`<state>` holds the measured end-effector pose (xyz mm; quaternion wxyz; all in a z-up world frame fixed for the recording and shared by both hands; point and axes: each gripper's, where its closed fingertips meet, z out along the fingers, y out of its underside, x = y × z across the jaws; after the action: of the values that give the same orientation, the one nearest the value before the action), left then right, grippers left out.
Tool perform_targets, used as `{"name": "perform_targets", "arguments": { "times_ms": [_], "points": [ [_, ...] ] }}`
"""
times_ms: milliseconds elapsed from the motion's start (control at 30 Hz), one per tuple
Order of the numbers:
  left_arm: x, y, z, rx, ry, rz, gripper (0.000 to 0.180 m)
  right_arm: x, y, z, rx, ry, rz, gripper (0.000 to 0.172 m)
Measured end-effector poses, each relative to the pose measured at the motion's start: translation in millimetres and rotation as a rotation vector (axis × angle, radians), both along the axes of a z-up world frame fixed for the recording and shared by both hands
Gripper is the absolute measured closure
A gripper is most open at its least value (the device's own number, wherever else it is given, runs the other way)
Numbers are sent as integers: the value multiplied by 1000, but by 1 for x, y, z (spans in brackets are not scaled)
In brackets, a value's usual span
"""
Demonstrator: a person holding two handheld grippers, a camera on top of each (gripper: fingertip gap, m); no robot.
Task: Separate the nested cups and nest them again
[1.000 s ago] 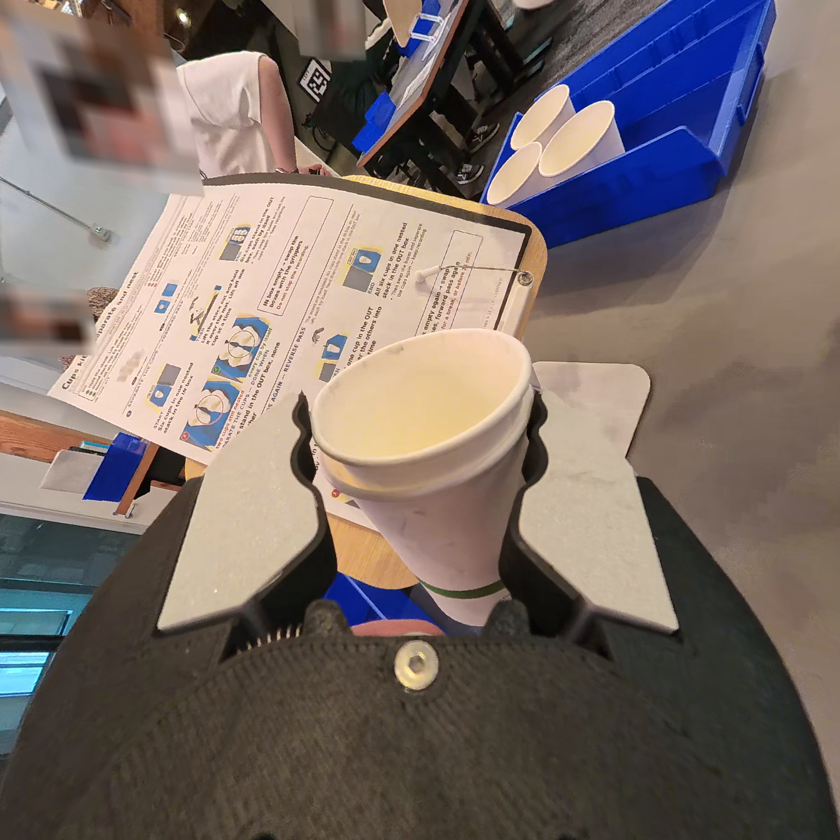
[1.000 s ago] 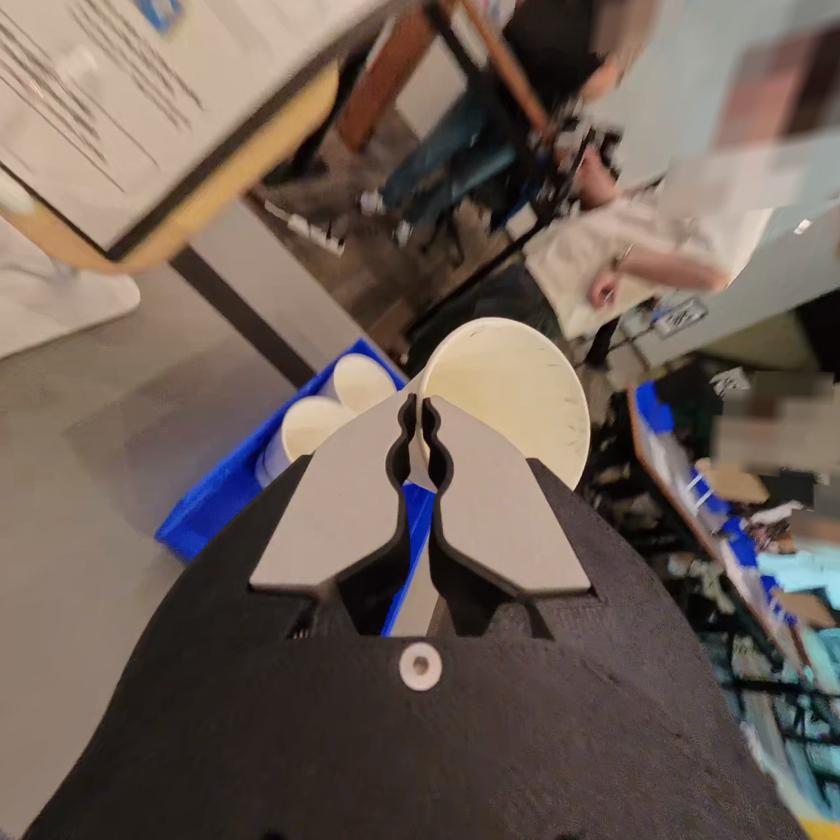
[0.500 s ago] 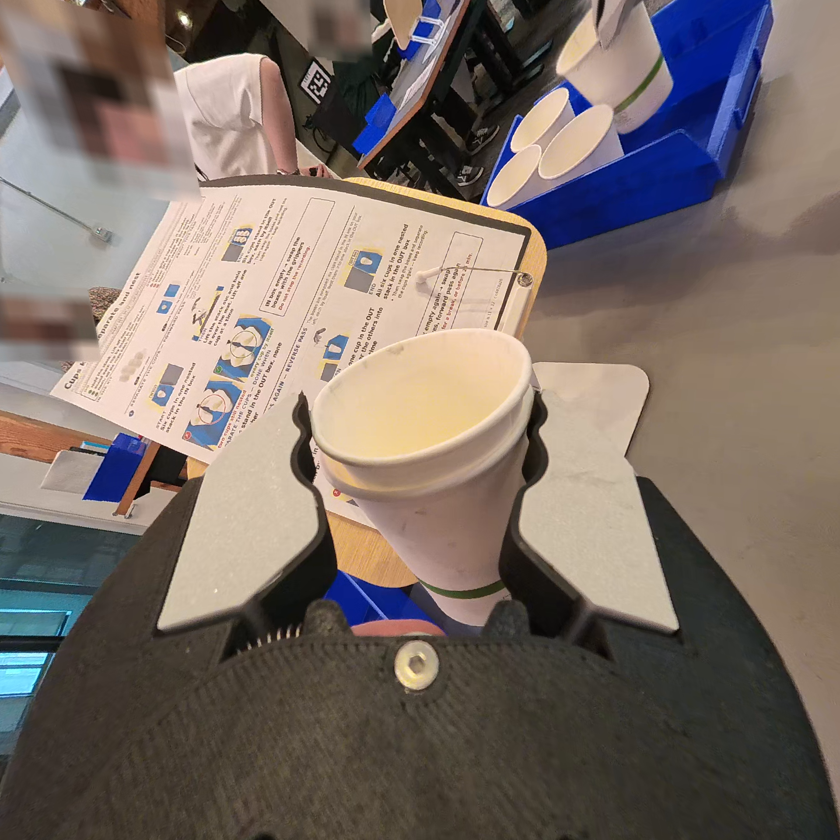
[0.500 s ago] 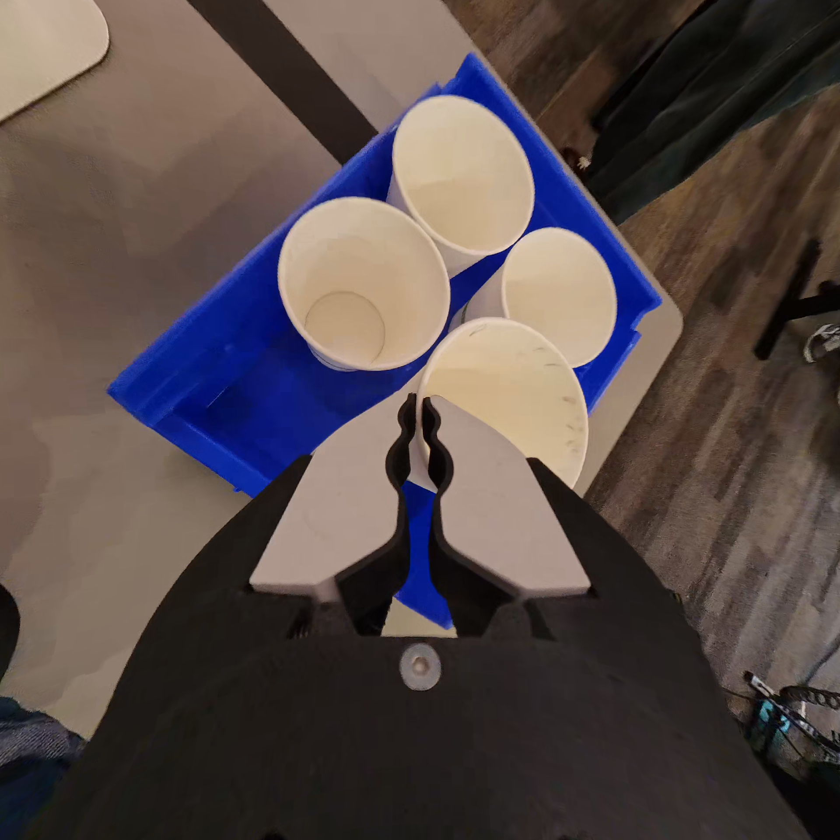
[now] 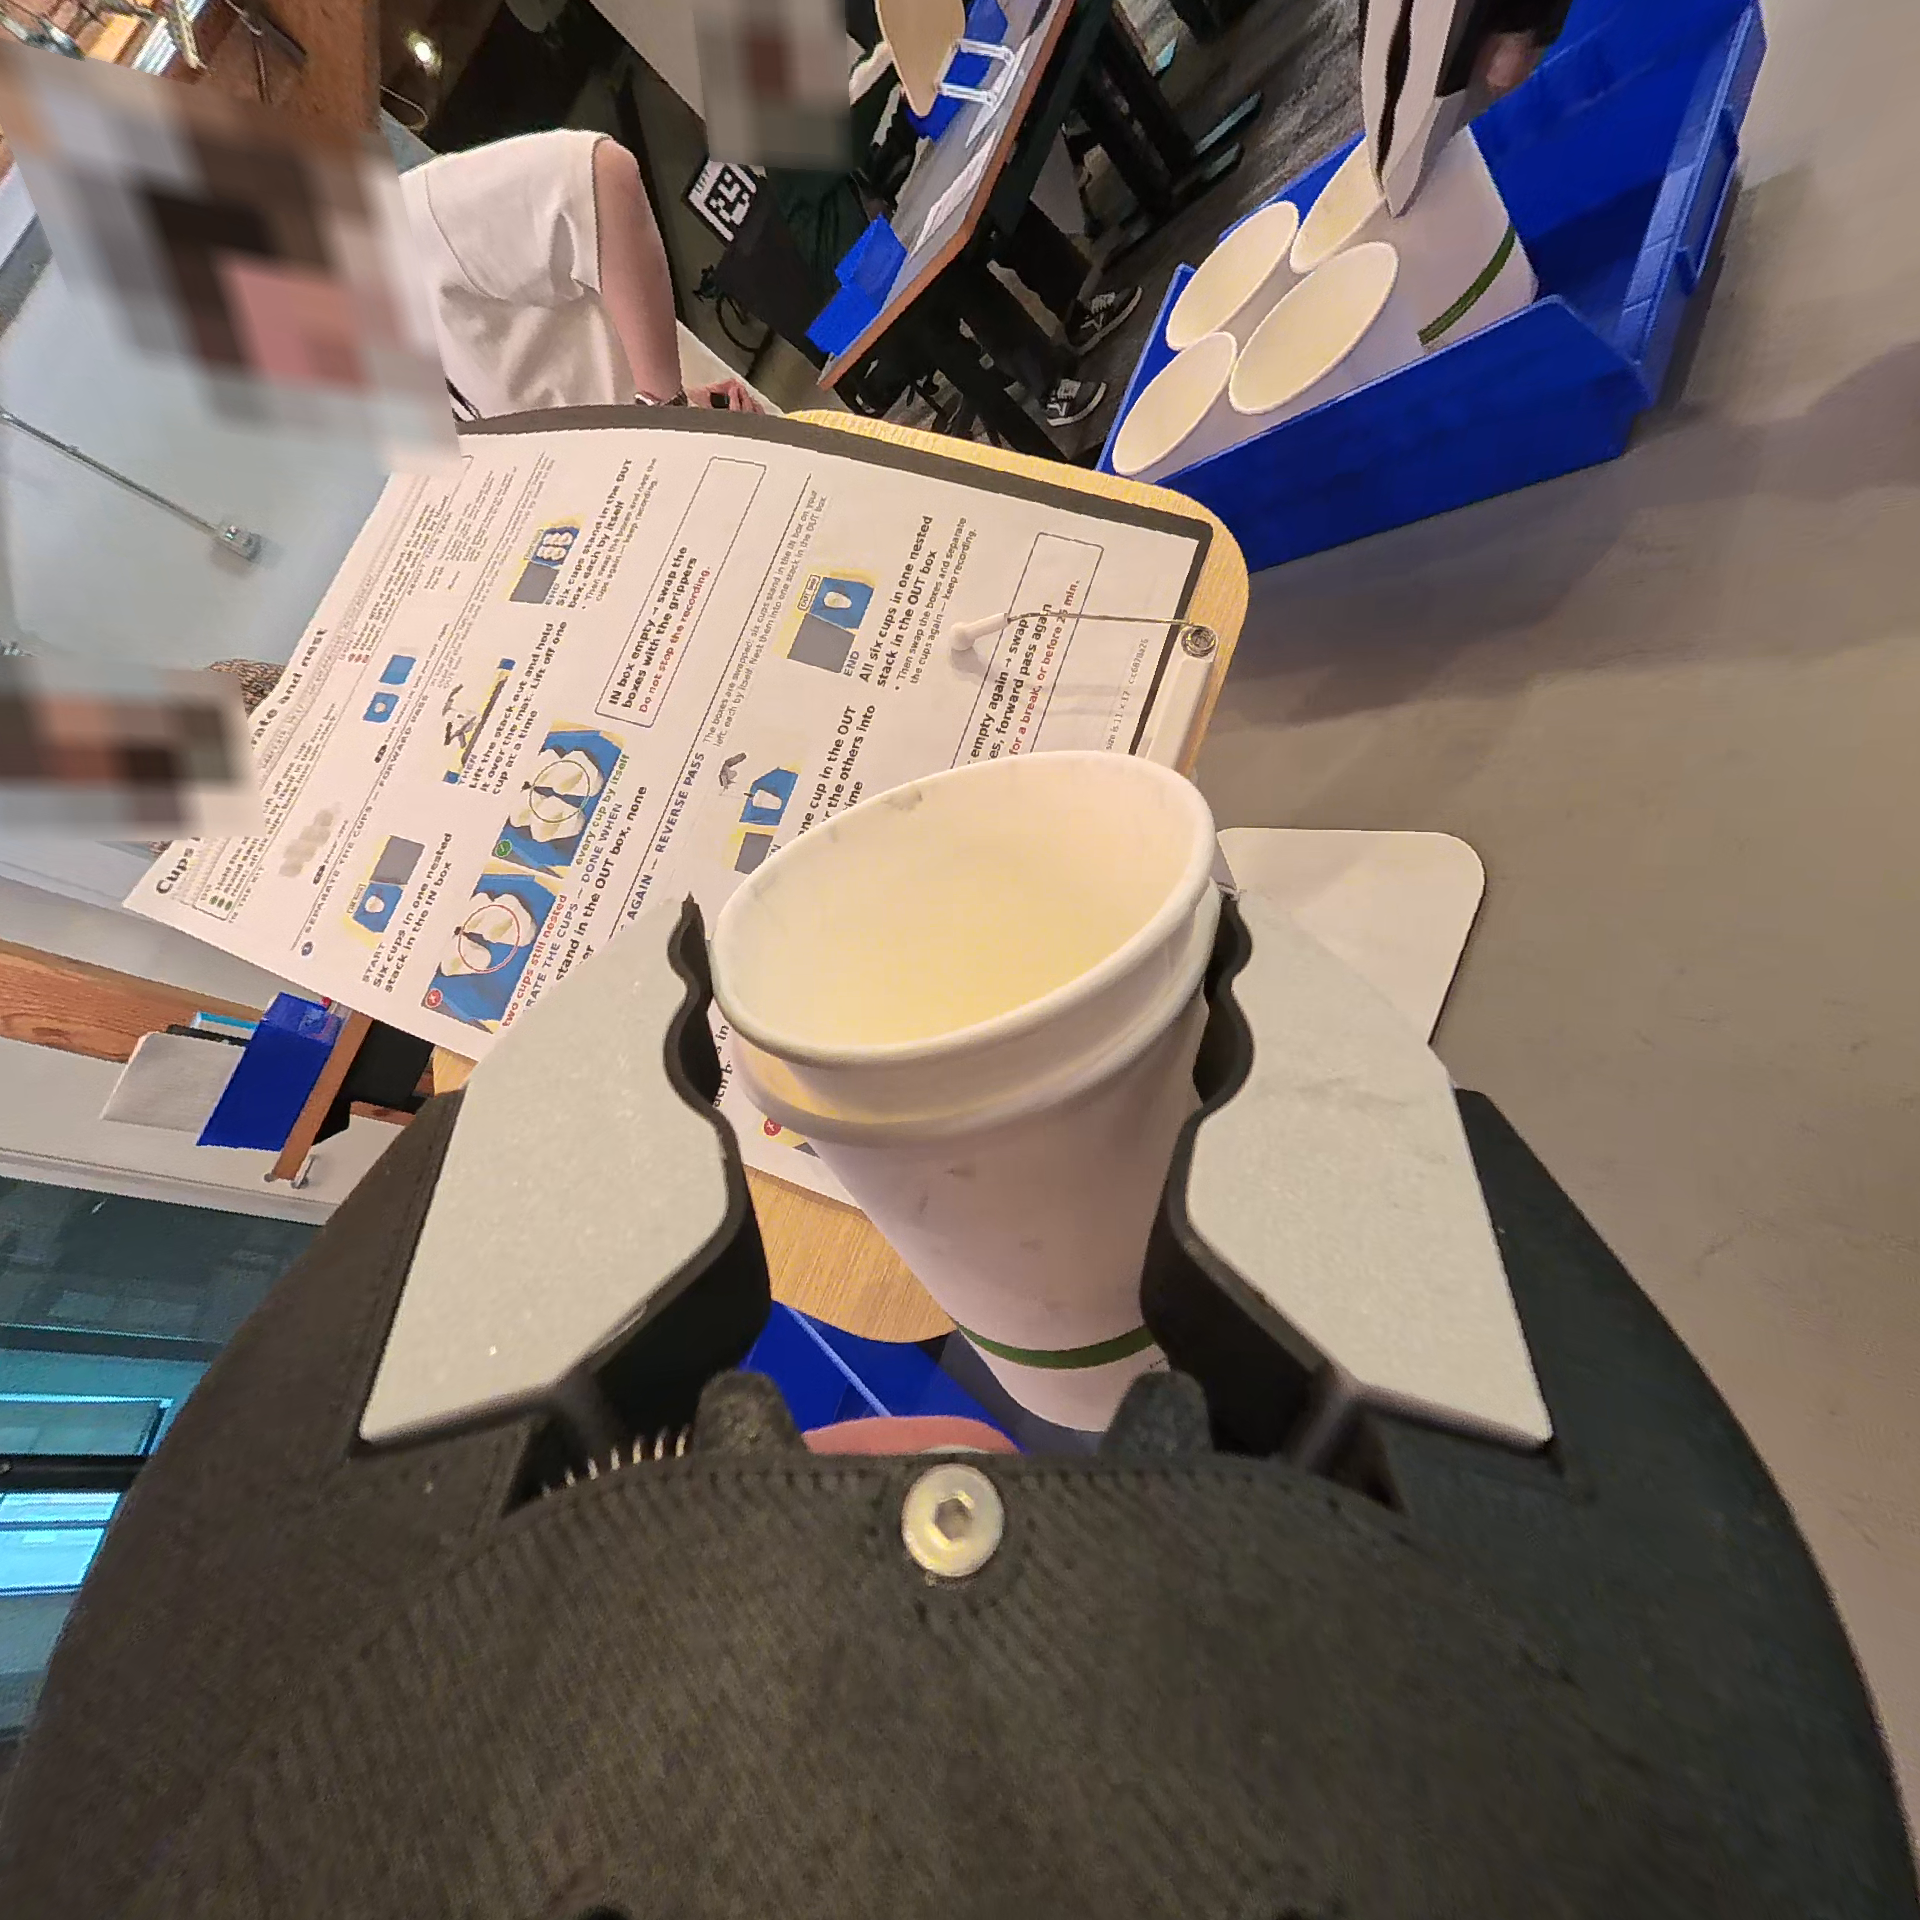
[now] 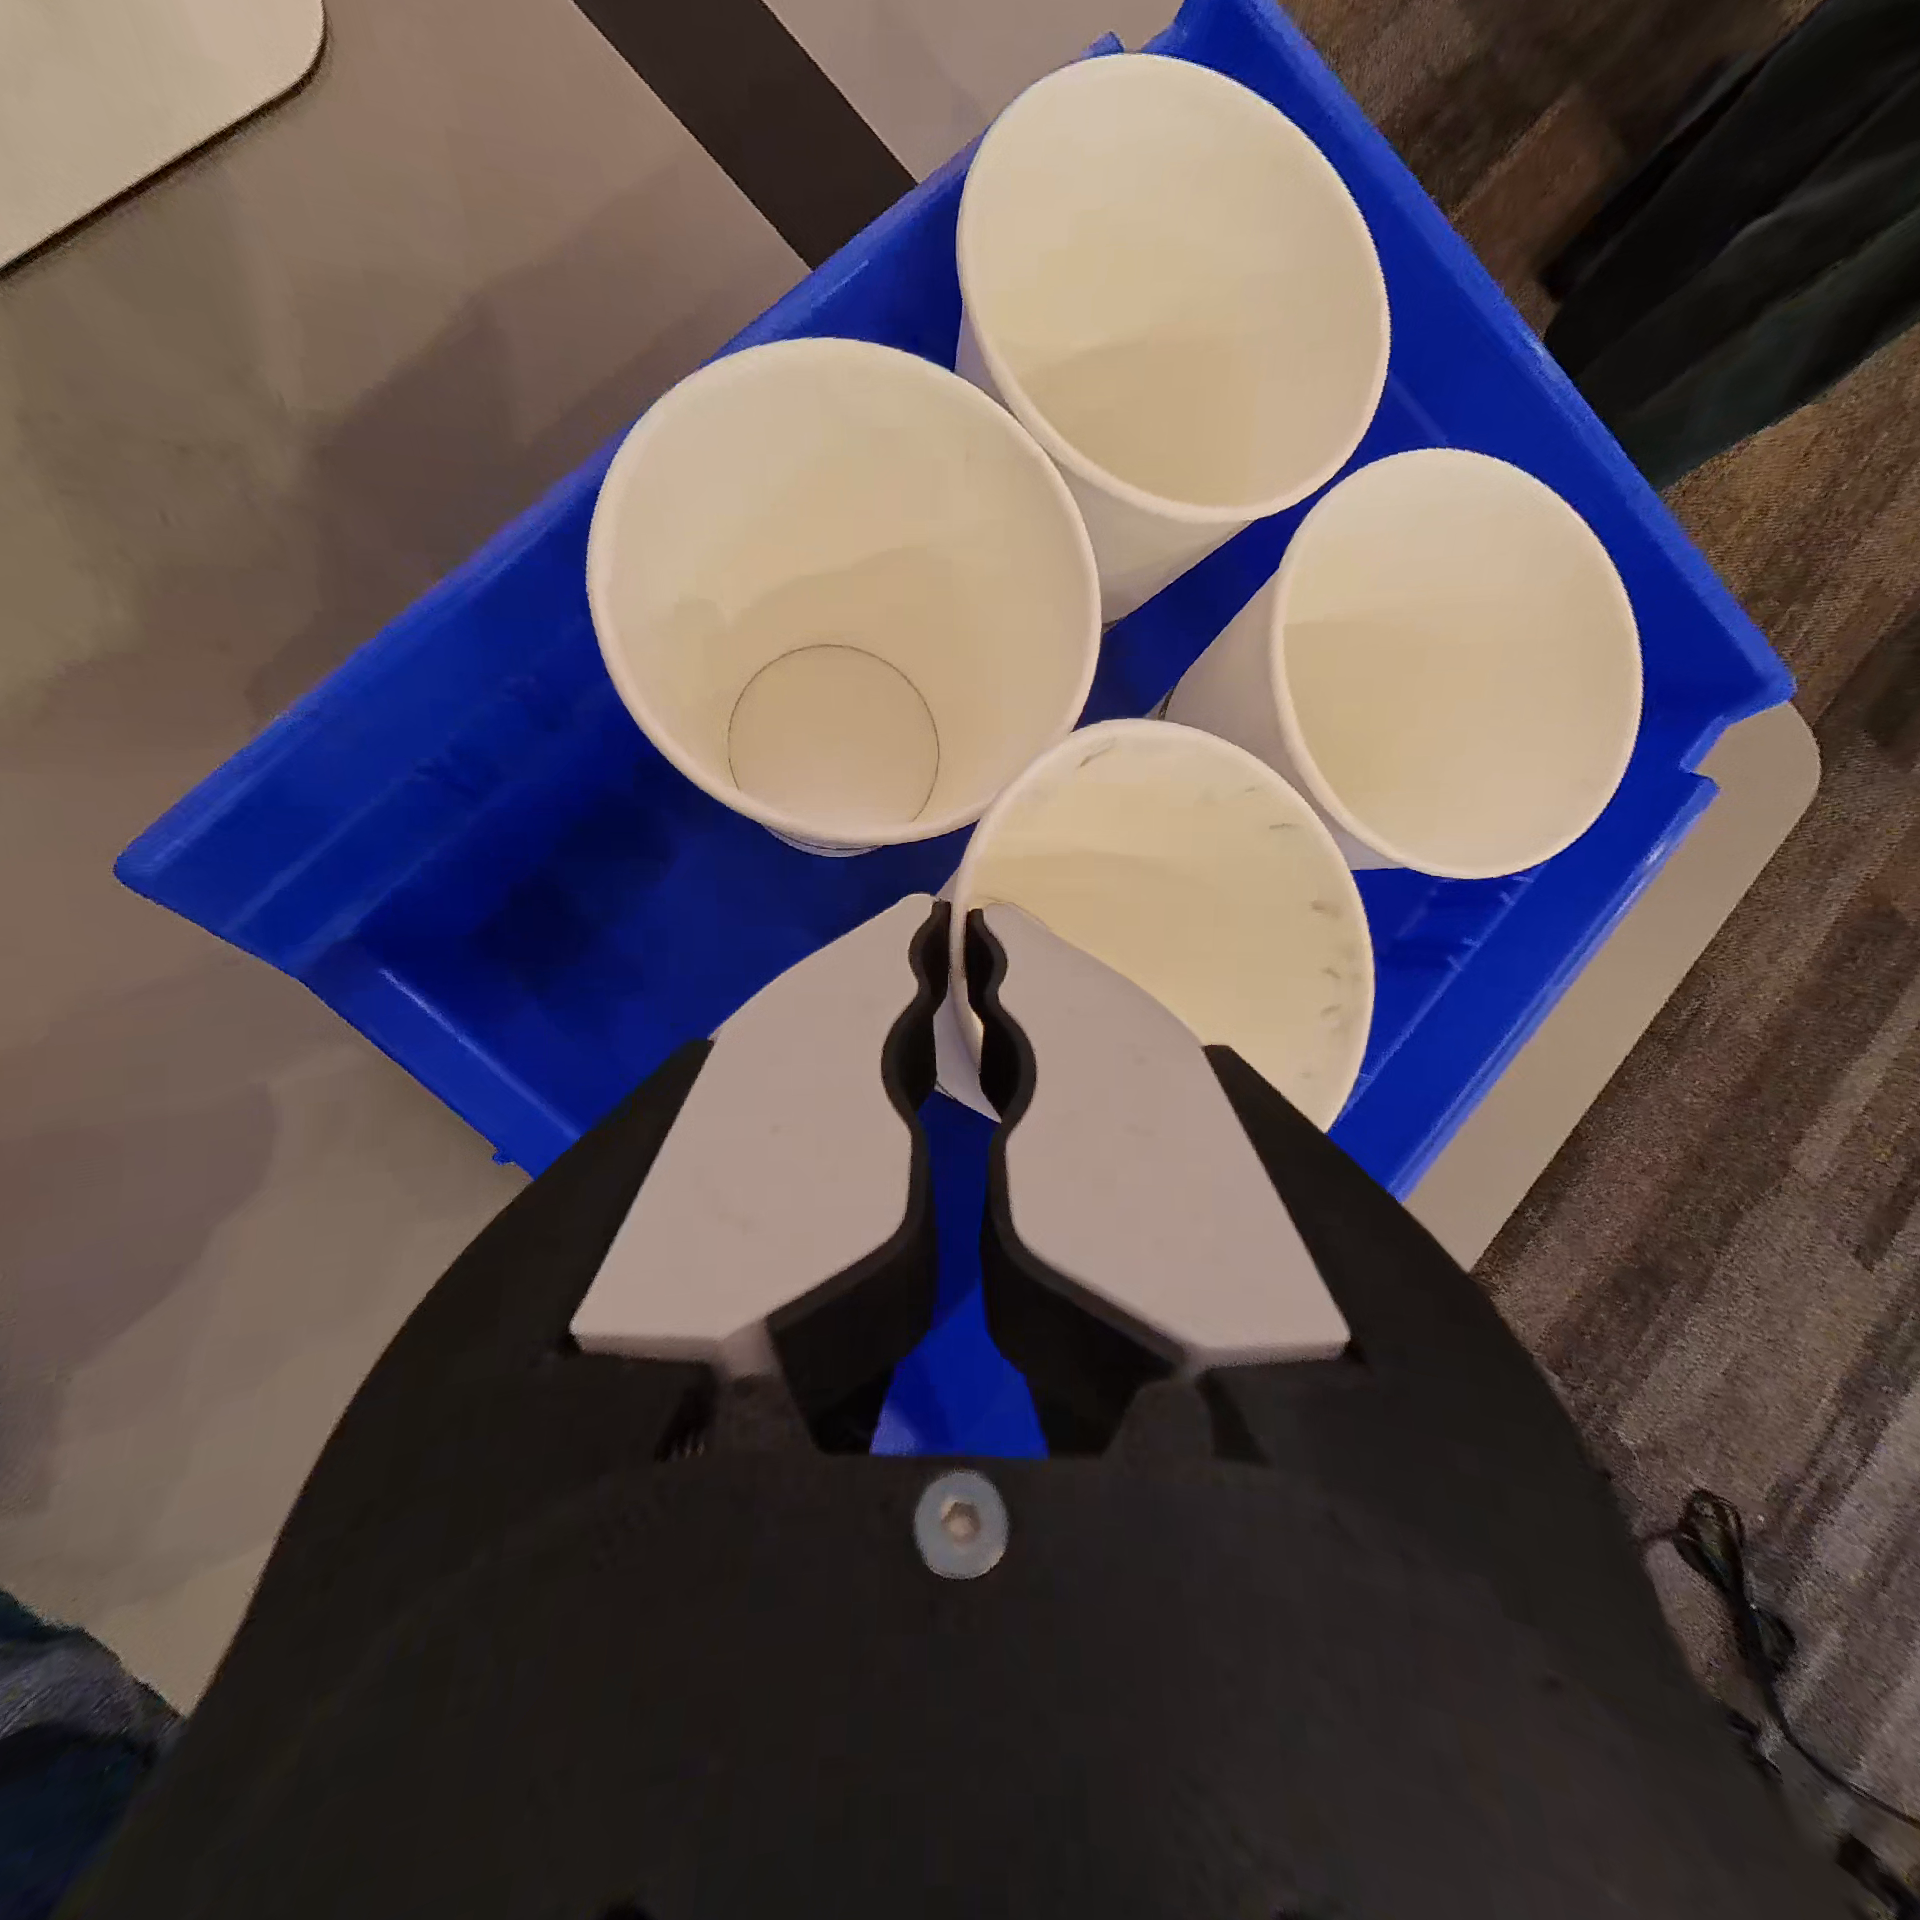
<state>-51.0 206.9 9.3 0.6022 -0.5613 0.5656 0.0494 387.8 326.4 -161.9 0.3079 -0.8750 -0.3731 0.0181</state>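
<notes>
My left gripper (image 5: 956,925) is shut on a stack of nested white paper cups (image 5: 997,1195), its pads against the sides just below the rims, mouth tilted up. Two rims show, one inside the other. My right gripper (image 6: 956,920) is shut on the near wall of a single white cup (image 6: 1174,894), one finger inside and one outside. It holds this cup in the blue bin (image 6: 436,831), beside three upright white cups (image 6: 842,582). The left wrist view shows the same bin (image 5: 1455,447) at top right, with the right gripper's fingers (image 5: 1403,104) above the held cup (image 5: 1475,239).
An instruction sheet on a wooden board (image 5: 727,675) stands behind the stack. A white mat (image 5: 1351,904) lies on the grey table (image 5: 1610,831). Another blue bin (image 5: 831,1371) shows under my left gripper. A person in a white shirt (image 5: 520,260) sits beyond; the table's edge and floor (image 6: 1714,1143) lie right of the bin. My hands' fingertips stand some 50 centimetres from each other.
My right gripper swung down with its cup from facing the room to over the blue bin, then lowered the cup among the three cups. My left gripper and its stack stayed still.
</notes>
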Motion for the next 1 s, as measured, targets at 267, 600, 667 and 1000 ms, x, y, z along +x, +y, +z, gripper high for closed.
{"name": "perform_targets", "arguments": {
  "times_ms": [267,600,667,1000],
  "points": [
    [0,-1,0,1,1,0,90,3,1,2,-5,15,-43,144],
    [0,-2,0,1,5,1,90,-2,-8,-7,-90,-10,-26,168],
    [0,-2,0,2,4,0,90,-1,-5,-8,-77,-16,-26,168],
    [1,-2,-1,-2,6,-2,90,-2,0,-6,-60,-14,-42,148]
  ]
}}
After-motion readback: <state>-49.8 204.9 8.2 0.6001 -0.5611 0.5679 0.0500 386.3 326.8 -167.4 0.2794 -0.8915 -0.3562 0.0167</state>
